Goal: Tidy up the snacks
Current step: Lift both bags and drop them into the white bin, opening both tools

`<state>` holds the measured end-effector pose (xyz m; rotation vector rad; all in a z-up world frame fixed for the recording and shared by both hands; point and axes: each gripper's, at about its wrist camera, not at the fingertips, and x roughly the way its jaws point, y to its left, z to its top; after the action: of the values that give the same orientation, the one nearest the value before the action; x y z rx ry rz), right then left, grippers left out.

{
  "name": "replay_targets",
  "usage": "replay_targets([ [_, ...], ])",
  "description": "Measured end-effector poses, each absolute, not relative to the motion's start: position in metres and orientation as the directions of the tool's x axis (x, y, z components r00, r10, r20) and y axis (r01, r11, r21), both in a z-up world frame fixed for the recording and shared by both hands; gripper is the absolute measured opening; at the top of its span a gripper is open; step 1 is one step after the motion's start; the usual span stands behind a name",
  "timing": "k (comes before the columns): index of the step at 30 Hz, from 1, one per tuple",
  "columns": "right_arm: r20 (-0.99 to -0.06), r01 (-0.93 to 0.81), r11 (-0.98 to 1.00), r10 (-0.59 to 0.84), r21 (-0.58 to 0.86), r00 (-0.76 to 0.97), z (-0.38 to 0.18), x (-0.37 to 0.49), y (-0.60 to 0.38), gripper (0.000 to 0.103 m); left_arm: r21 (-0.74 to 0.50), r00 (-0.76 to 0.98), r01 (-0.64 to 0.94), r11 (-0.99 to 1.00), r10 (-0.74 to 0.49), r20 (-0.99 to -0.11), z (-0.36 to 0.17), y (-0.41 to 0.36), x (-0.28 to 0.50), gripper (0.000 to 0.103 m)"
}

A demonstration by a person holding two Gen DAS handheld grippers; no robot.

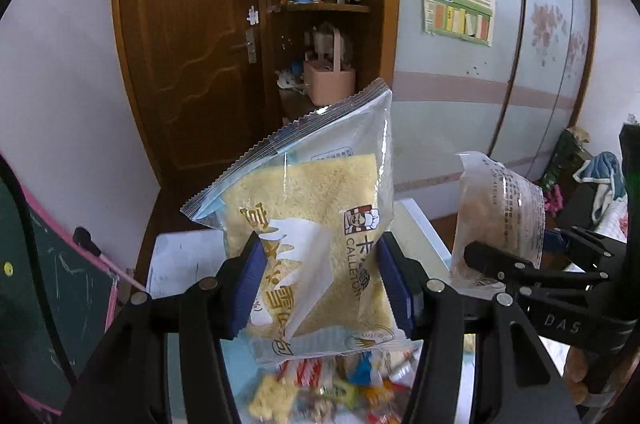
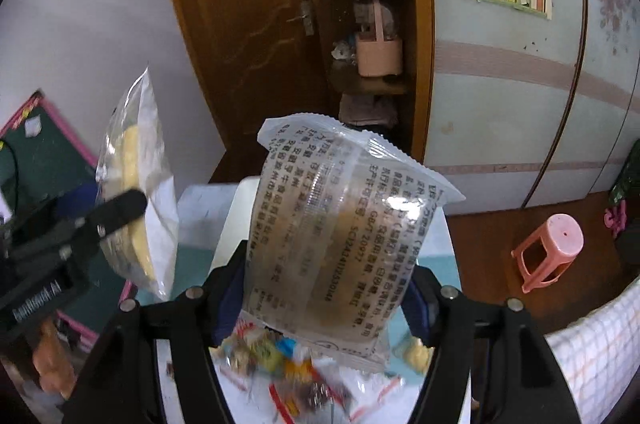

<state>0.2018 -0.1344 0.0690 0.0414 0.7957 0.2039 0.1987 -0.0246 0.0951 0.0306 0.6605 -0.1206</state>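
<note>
Right now the left claw (image 1: 320,280) grips a clear packet of yellow cake (image 1: 320,220) between its blue pads, holding it up above the white surface (image 1: 176,260). Alongside it, the right claw (image 2: 324,300) is closed on a second clear packet with black print (image 2: 340,224) and a brown cake inside, also raised off the surface. Below both, a blurred heap of small colourful snacks (image 2: 280,364) lies on the surface. Behind stand a brown door (image 1: 192,43) and a pink stool (image 2: 548,248).
</note>
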Motion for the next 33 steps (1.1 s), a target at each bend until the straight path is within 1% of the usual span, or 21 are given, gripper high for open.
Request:
replay_targets([
  [2, -0.721, -0.16, 0.978, 0.205, 0.132, 0.662, 0.062, 0.228, -0.132, 0.068, -0.01, 0.784, 0.11, 0.994, -0.092, -0.614, 0.094, -0.021, 0.214, 0.055],
  [5, -0.75, -0.137, 0.984, 0.176, 0.114, 0.637, 0.044, 0.255, -0.128, 0.069, -0.009, 0.761, 0.105, 0.994, -0.086, -0.643, 0.078, -0.018, 0.245, 0.055],
  [8, -0.773, -0.116, 0.985, 0.169, 0.124, 0.611, 0.027, 0.27, -0.129, 0.071, -0.033, 0.736, 0.072, 0.997, -0.075, -0.673, 0.062, -0.014, 0.272, 0.059],
  [9, -0.78, -0.109, 0.985, 0.171, 0.132, 0.602, 0.02, 0.275, -0.13, 0.073, -0.049, 0.728, 0.065, 0.997, -0.081, -0.681, 0.057, -0.011, 0.279, 0.065],
  [10, -0.785, -0.103, 0.985, 0.17, 0.135, 0.596, 0.016, 0.279, -0.131, 0.073, -0.063, 0.724, 0.07, 0.996, -0.094, -0.683, 0.055, -0.01, 0.283, 0.085],
  [11, -0.79, -0.099, 0.986, 0.166, 0.134, 0.59, 0.01, 0.284, -0.132, 0.076, -0.081, 0.716, 0.077, 0.994, -0.112, -0.689, 0.051, -0.007, 0.29, 0.097],
  [12, -0.795, -0.091, 0.987, 0.162, 0.133, 0.585, 0.003, 0.289, -0.131, 0.076, -0.09, 0.716, 0.073, 0.993, -0.115, -0.688, 0.048, -0.004, 0.294, 0.103],
  [13, -0.8, -0.083, 0.987, 0.159, 0.137, 0.578, -0.002, 0.293, -0.132, 0.077, -0.097, 0.718, 0.069, 0.993, -0.117, -0.686, 0.046, -0.001, 0.296, 0.103],
  [14, -0.814, -0.06, 0.988, 0.151, 0.142, 0.561, -0.008, 0.296, -0.133, 0.08, -0.109, 0.716, 0.067, 0.992, -0.124, -0.687, 0.042, 0.002, 0.3, 0.103],
  [15, -0.818, -0.046, 0.987, 0.156, 0.157, 0.554, -0.011, 0.299, -0.136, 0.081, -0.123, 0.705, 0.066, 0.99, -0.134, -0.697, 0.039, 0.005, 0.303, 0.103],
  [16, -0.806, -0.045, 0.982, 0.178, 0.185, 0.565, -0.014, 0.299, -0.138, 0.082, -0.131, 0.694, 0.059, 0.99, -0.135, -0.708, 0.035, 0.008, 0.306, 0.103],
  [17, -0.794, -0.049, 0.979, 0.188, 0.197, 0.579, -0.012, 0.297, -0.139, 0.086, -0.134, 0.69, 0.055, 0.989, -0.135, -0.711, 0.032, 0.011, 0.309, 0.103],
  [18, -0.78, -0.054, 0.979, 0.191, 0.199, 0.596, -0.011, 0.294, -0.139, 0.094, -0.136, 0.688, 0.056, 0.989, -0.137, -0.713, 0.029, 0.012, 0.31, 0.103],
  [20, -0.756, -0.072, 0.98, 0.187, 0.184, 0.628, -0.006, 0.288, -0.137, 0.103, -0.12, 0.688, 0.059, 0.991, -0.128, -0.714, 0.026, 0.014, 0.308, 0.103],
  [25, -0.721, -0.087, 0.981, 0.188, 0.176, 0.667, 0.001, 0.274, -0.136, 0.103, -0.093, 0.717, 0.07, 0.993, -0.115, -0.687, 0.033, 0.01, 0.289, 0.103],
  [30, -0.685, -0.108, 0.981, 0.191, 0.163, 0.703, 0.01, 0.258, -0.137, 0.103, -0.01, 0.777, 0.109, 0.994, -0.091, -0.623, 0.048, -0.004, 0.261, 0.103],
  [33, -0.653, -0.126, 0.978, 0.203, 0.164, 0.73, 0.018, 0.243, -0.135, 0.103, 0.008, 0.782, 0.148, 0.989, -0.113, -0.613, 0.056, -0.014, 0.245, 0.103],
])
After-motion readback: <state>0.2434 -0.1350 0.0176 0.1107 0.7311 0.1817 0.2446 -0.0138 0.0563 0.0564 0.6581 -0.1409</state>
